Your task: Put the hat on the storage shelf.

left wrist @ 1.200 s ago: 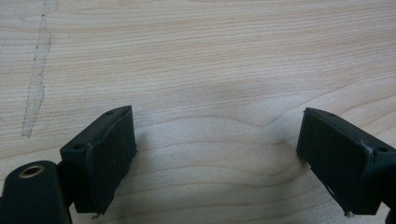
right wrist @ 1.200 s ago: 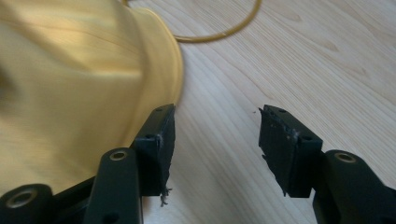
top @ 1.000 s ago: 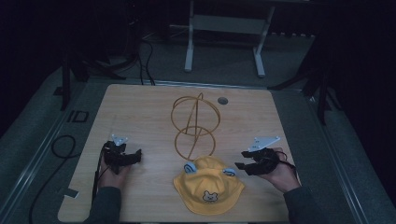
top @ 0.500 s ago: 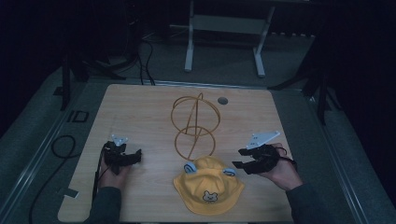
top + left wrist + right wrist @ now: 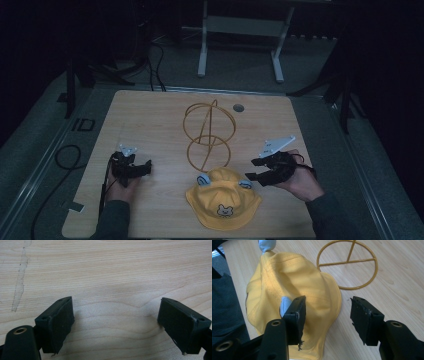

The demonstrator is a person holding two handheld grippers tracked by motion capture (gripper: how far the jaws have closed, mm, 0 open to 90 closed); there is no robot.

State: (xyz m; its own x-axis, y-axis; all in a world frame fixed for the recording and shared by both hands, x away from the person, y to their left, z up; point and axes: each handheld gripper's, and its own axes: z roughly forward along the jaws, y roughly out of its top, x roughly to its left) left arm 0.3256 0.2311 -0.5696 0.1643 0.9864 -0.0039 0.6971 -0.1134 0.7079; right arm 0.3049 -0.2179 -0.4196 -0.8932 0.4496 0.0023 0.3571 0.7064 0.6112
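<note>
A yellow bucket hat with pale blue ears and a small bear face lies flat at the table's near edge. Behind it stands a gold wire hat stand, its round base ring resting on the wood. My right gripper hovers above the hat's right brim, jaws apart, nothing between them. My left gripper rests low on the bare table at the left, jaws spread wide over plain wood.
The wooden table has a small round grommet at its far side. A black cable loops on the floor to the left. A grey metal frame stands beyond the table.
My right gripper has risen a little off the table beside the hat. The left gripper, the hat and the stand have stayed where they were.
</note>
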